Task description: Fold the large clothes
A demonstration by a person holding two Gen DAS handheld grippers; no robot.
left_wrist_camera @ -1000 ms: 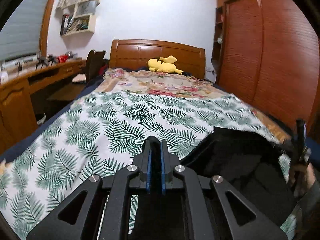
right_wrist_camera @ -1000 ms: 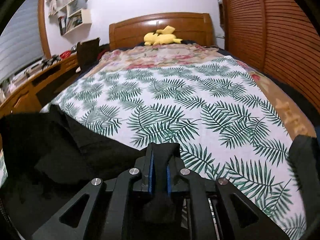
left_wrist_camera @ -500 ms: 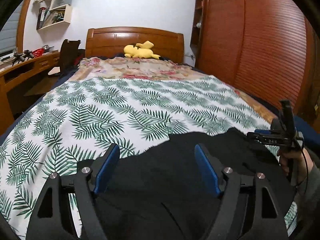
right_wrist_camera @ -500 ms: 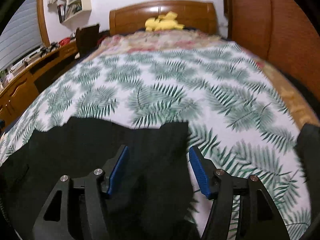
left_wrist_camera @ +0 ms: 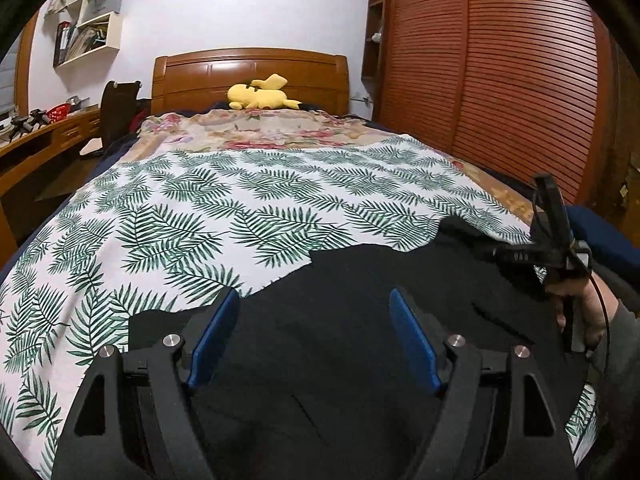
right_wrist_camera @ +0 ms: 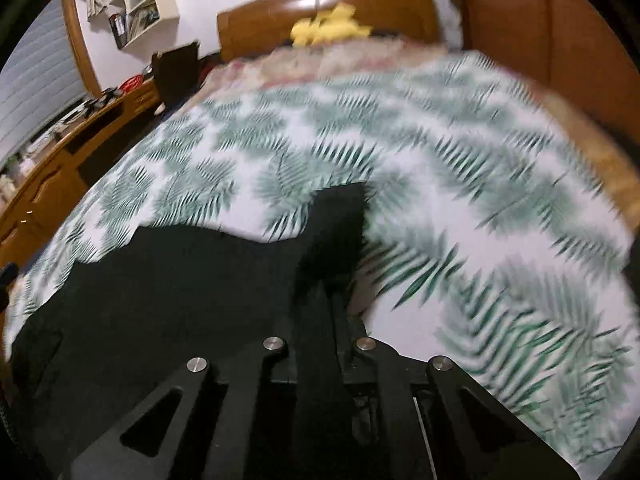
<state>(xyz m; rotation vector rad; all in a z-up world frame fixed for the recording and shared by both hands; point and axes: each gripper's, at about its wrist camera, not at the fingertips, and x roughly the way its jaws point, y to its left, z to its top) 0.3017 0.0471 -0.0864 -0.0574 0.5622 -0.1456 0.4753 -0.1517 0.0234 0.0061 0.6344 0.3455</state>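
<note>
Black garment (left_wrist_camera: 340, 320) under spread left claw (left_wrist_camera: 314, 332), on bedspread (left_wrist_camera: 200, 208)

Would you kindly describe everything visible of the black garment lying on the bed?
The black garment is a dark, soft, matte fabric spread fairly flat over the near end of the palm-leaf sheet, with an uneven far edge and a few shallow creases. One narrow flap sticks out toward the headboard. The left tool is open above it, gripping nothing. The right tool is shut at that flap; whether it pinches fabric is unclear.
</note>
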